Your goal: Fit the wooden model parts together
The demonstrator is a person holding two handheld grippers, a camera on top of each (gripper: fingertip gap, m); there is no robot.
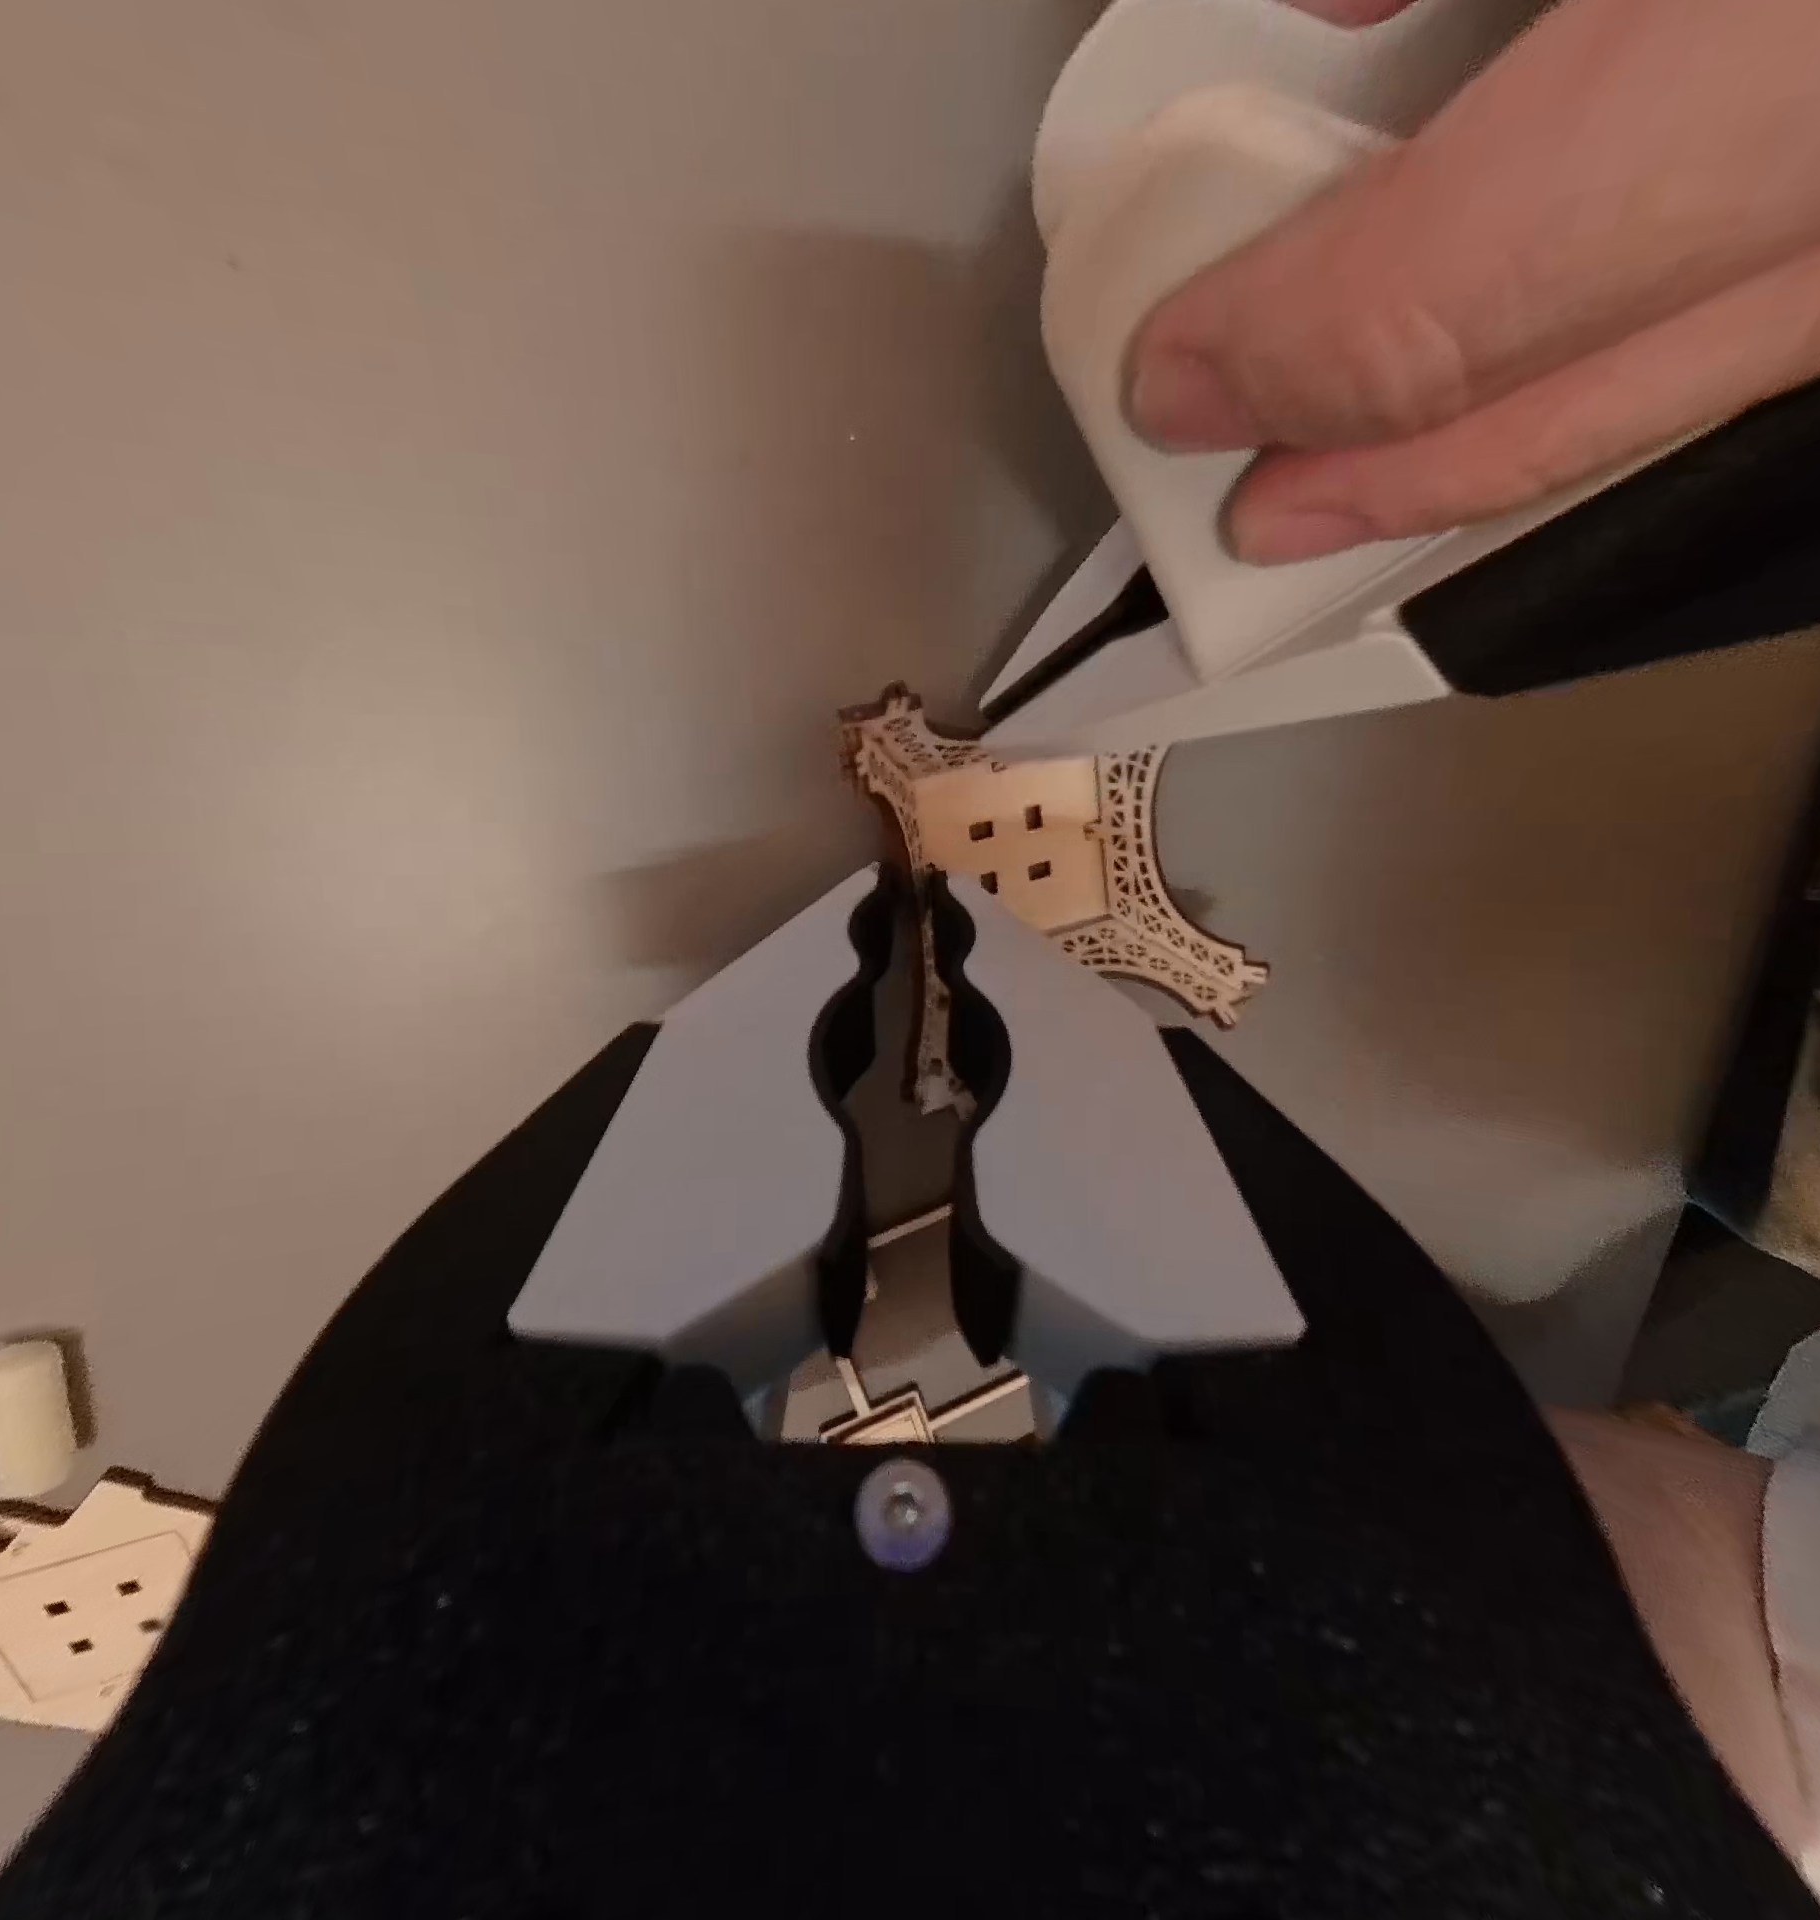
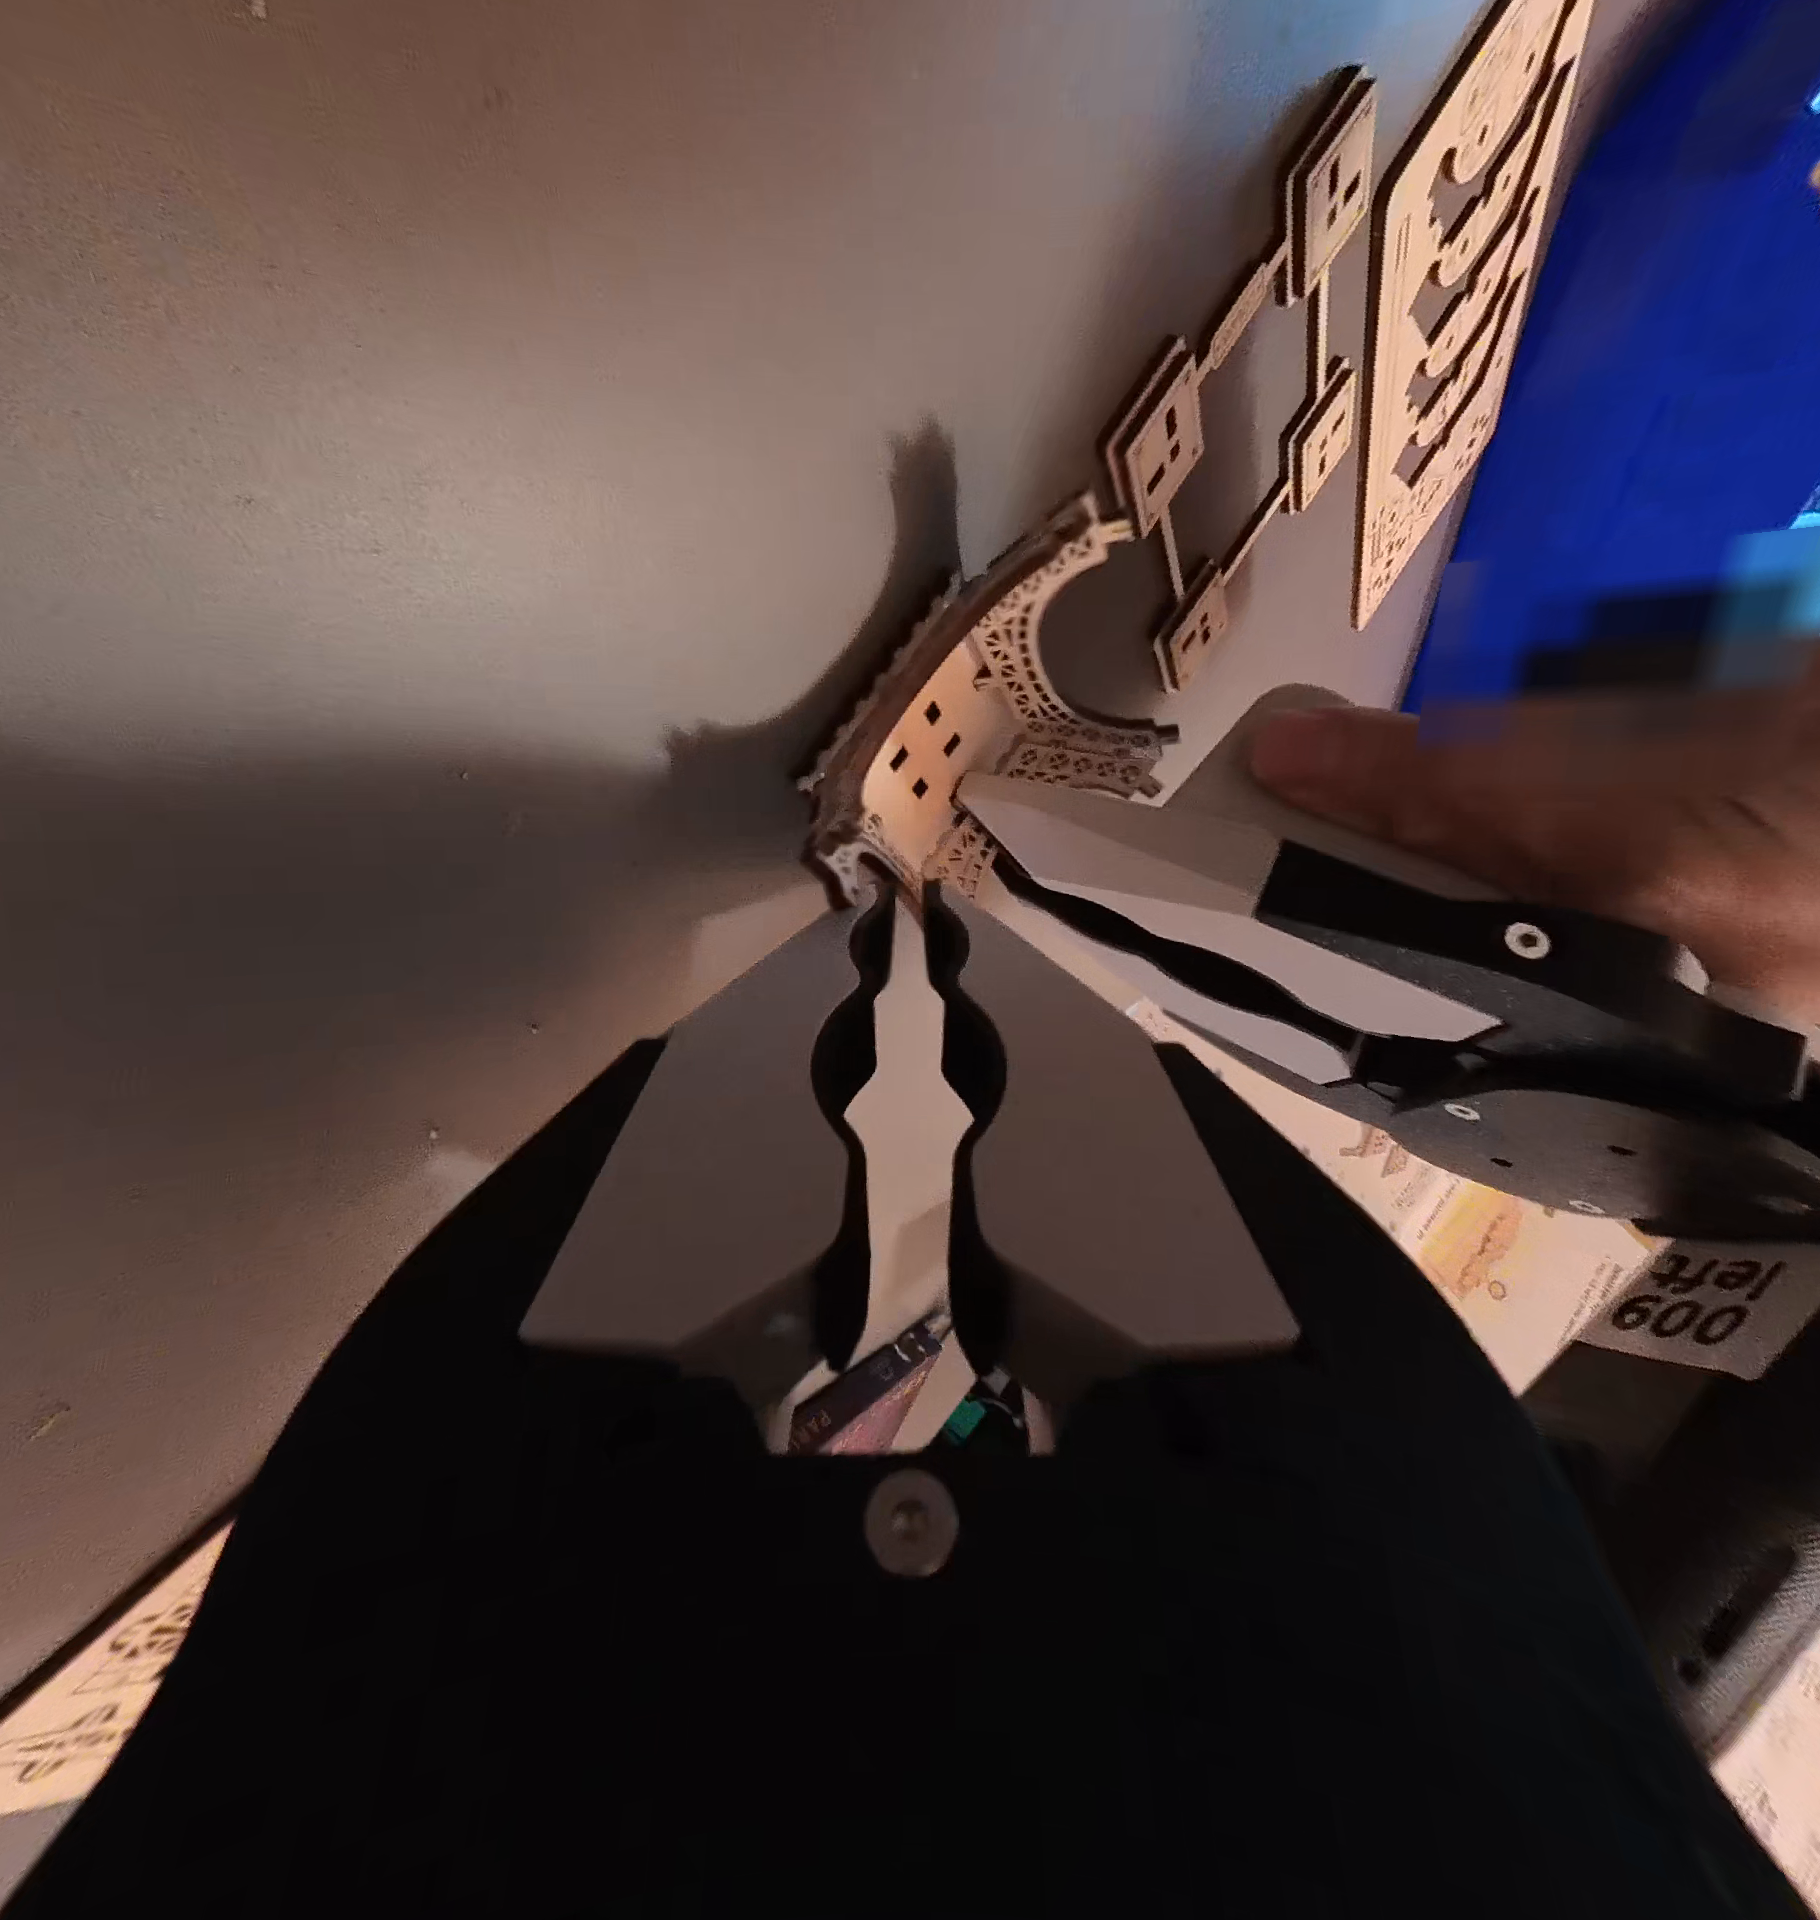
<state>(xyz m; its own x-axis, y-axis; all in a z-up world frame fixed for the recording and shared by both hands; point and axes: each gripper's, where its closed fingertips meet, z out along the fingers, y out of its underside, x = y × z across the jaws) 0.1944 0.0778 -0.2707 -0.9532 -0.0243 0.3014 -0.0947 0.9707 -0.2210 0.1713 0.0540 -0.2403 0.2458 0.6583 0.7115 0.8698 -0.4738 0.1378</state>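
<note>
A small wooden tower model (image 1: pixel 1067 805), a square plate with four square holes and lattice arches around it, is held up over the grey table (image 1: pixel 366 623). My left gripper (image 1: pixel 911 883) is shut on a thin lattice arch piece (image 1: pixel 935 1049) at the model's lower edge. My right gripper (image 1: pixel 989 717) comes in from the upper right in a hand, its tips pinched on the model's top lattice edge. In the right wrist view my right gripper (image 2: pixel 908 904) is closed on the model's (image 2: pixel 927 750) near edge. The left gripper (image 2: pixel 973 831) grips it from the right.
A wooden base frame with square pads (image 2: pixel 1166 447) and a cut-out wooden sheet (image 2: pixel 1405 436) lie behind the model. Printed paper (image 2: pixel 1457 1236) lies under the left gripper. A holed wooden plate (image 1: pixel 64 1621) and a white foam cylinder (image 1: pixel 23 1413) sit at the lower left. The table edge (image 1: pixel 1716 1039) is at the right.
</note>
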